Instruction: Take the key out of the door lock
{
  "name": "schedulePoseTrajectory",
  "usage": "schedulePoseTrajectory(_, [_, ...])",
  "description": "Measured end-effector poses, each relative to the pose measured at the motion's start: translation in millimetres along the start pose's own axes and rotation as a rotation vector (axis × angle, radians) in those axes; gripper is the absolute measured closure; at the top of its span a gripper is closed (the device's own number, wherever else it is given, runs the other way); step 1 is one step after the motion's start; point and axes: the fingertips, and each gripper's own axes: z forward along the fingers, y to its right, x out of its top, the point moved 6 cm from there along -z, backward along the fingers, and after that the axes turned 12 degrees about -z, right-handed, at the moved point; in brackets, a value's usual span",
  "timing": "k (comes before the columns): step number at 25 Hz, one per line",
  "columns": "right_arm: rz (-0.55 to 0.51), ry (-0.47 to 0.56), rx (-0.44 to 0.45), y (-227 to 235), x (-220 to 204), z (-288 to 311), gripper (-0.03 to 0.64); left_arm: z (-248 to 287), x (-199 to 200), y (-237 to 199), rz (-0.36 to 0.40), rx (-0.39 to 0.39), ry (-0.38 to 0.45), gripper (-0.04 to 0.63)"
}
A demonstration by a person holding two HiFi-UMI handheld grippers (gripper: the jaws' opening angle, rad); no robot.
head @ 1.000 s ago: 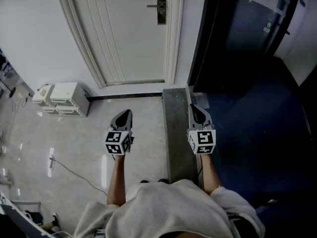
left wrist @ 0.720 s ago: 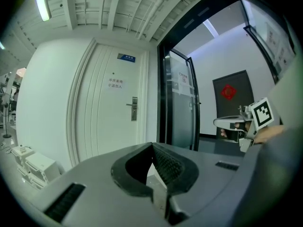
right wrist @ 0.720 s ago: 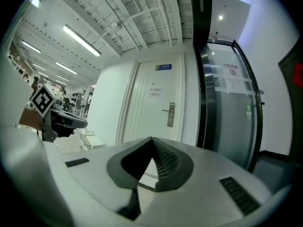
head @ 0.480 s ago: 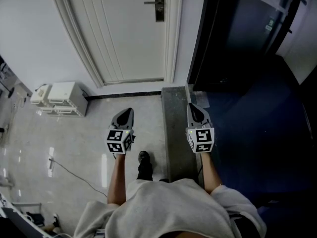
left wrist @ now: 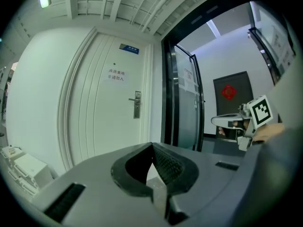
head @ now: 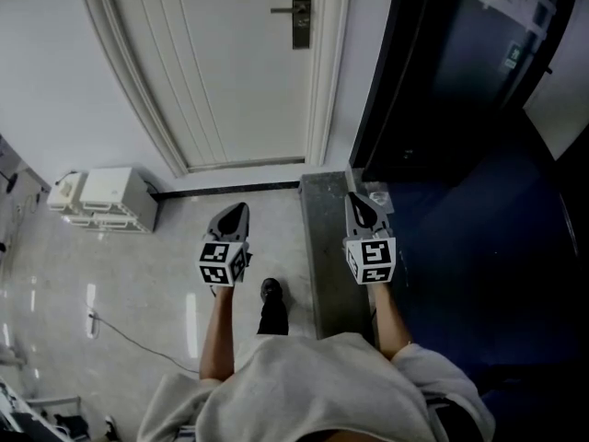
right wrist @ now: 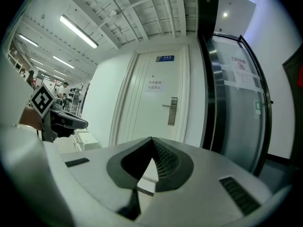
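The white door [head: 248, 72] stands ahead of me, with a dark metal lock plate and lever handle [head: 300, 12] near its right edge. The lock plate also shows in the left gripper view [left wrist: 137, 104] and in the right gripper view [right wrist: 173, 111]. It is too small and far for me to make out a key. My left gripper [head: 240, 207] [left wrist: 152, 144] and right gripper [head: 352, 197] [right wrist: 151, 139] are held side by side at waist height, pointing at the door and far short of it. Both are shut with nothing in them.
A dark glass door [head: 442, 72] stands to the right of the white door. White boxes [head: 101, 199] sit on the floor at the left wall, and a thin cable [head: 138, 325] trails across the tiles. A grey threshold strip [head: 322, 247] runs under the right gripper. The person's shoe [head: 270, 295] is between the grippers.
The person has stepped toward the door: a shoe has come forward and the boxes have slid left in view. Both grippers keep the same shut pose.
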Motion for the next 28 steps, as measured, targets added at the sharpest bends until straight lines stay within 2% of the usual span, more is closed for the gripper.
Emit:
schedulePoseTrajectory(5, [-0.01,-0.032,-0.021,7,14,72,0.594,61,27,-46,-0.014,-0.037,-0.009,0.578])
schedulePoseTrajectory(16, [-0.025,-0.032,-0.078,22,39,225,0.594,178,95,-144,0.007,-0.097,0.004,0.578])
schedulePoseTrajectory(21, [-0.032,-0.046,-0.088,23,38,270,0.594,216,106,-177,0.002,-0.113,0.0,0.578])
schedulePoseTrajectory(28, [-0.031,-0.078,-0.093,27,29,308,0.594,255,109,-200,-0.007,-0.133,-0.02,0.578])
